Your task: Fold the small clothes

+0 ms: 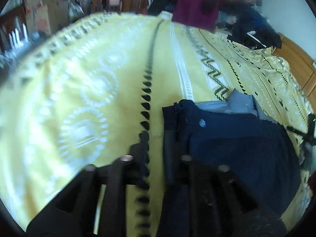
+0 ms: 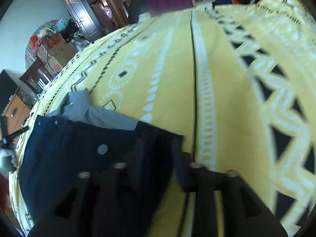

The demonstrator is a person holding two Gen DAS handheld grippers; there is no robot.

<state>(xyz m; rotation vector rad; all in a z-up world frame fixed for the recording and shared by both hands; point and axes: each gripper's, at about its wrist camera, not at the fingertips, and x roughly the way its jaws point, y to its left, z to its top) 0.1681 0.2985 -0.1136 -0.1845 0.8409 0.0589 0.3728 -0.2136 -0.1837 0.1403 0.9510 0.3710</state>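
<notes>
A folded navy garment (image 1: 227, 138) with a small round logo lies on the yellow patterned bedspread (image 1: 88, 79), on top of a folded grey garment (image 1: 237, 102). My left gripper (image 1: 154, 148) is open, its right finger at the navy garment's left edge. In the right wrist view the navy garment (image 2: 79, 144) and the grey garment (image 2: 94, 110) lie at lower left. My right gripper (image 2: 158, 148) is open, its fingers over the navy garment's right edge. A maroon garment (image 1: 195, 7) lies at the far end of the bed.
A pile of dark clothes (image 1: 252, 23) lies at the far right of the bed. Cardboard boxes and bags (image 2: 53, 45) stand by a wooden door (image 2: 83, 15) beyond the bed. A wooden cabinet (image 1: 296, 63) is at the right.
</notes>
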